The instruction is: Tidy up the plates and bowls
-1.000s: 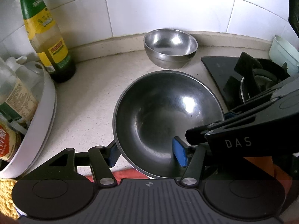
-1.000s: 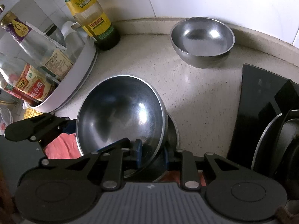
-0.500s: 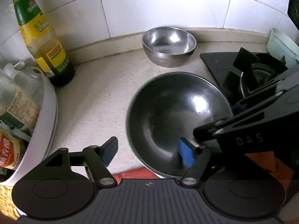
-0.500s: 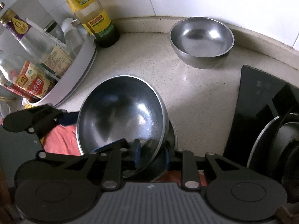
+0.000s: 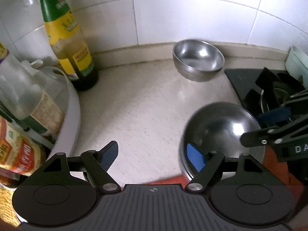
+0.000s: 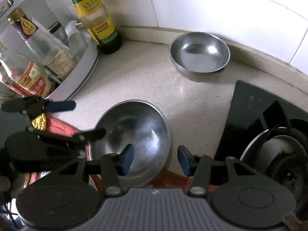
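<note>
A large steel bowl (image 6: 132, 134) sits on the counter near the front edge, over a red cloth; it also shows in the left wrist view (image 5: 221, 132). A smaller steel bowl (image 6: 200, 55) stands at the back by the tiled wall, also in the left wrist view (image 5: 198, 59). My right gripper (image 6: 155, 159) is open, its jaws on either side of the large bowl's near right rim without gripping it. My left gripper (image 5: 152, 156) is open and empty, just left of the large bowl.
A white turntable rack (image 6: 77, 77) with several bottles stands at the left. A tall yellow-labelled bottle (image 6: 96, 17) stands by the wall. A black gas stove (image 6: 269, 125) with a pan lies at the right. A pale green bowl (image 5: 296, 63) sits far right.
Both grippers let go of the large bowl and opened. The left gripper moved left, away from the bowl. The bowl now rests flatter on the counter.
</note>
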`<action>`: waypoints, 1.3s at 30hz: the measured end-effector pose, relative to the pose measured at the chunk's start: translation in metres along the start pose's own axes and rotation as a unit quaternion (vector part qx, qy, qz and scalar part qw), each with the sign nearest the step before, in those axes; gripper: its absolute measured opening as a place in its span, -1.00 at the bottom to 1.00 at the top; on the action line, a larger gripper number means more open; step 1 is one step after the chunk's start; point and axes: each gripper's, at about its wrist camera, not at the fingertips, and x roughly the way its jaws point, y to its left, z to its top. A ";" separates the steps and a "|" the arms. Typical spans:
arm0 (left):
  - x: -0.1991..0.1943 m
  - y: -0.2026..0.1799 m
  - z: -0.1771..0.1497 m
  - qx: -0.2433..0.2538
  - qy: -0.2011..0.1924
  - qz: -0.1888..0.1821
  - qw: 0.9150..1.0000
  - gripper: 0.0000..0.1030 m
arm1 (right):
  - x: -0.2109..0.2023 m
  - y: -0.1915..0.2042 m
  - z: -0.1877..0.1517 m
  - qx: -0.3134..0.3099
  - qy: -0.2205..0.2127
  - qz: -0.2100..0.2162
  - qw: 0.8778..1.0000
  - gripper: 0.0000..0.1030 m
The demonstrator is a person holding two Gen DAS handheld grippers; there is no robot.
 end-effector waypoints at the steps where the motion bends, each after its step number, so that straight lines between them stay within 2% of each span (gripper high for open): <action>1: 0.001 0.000 0.002 0.002 -0.001 0.000 1.000 0.62 | -0.001 -0.001 0.001 0.000 -0.001 -0.003 1.000 -0.10; 7: 0.011 -0.008 0.022 0.023 -0.005 0.000 1.000 0.63 | -0.010 -0.013 0.011 0.012 -0.026 -0.013 1.000 -0.10; 14: 0.032 -0.022 0.042 0.076 0.018 0.001 0.997 0.67 | -0.003 -0.024 0.030 0.016 -0.032 -0.026 0.999 -0.10; 18: 0.038 -0.022 0.052 0.074 0.028 -0.015 0.997 0.68 | 0.005 -0.035 0.041 0.020 -0.035 -0.031 0.999 -0.10; 25: 0.032 -0.030 0.066 0.093 0.010 -0.026 0.995 0.68 | 0.015 -0.052 0.063 0.037 -0.043 -0.029 0.998 -0.10; 30: 0.028 -0.026 0.078 0.086 0.004 -0.040 0.995 0.68 | 0.021 -0.059 0.071 0.039 -0.042 -0.027 0.998 -0.10; 34: 0.032 -0.020 0.092 0.083 -0.003 -0.026 0.996 0.69 | 0.022 -0.066 0.076 0.046 -0.045 -0.027 0.998 -0.10; 39: 0.051 -0.015 0.114 0.076 0.006 -0.015 0.997 0.69 | 0.019 -0.077 0.086 0.056 -0.057 -0.030 0.996 -0.10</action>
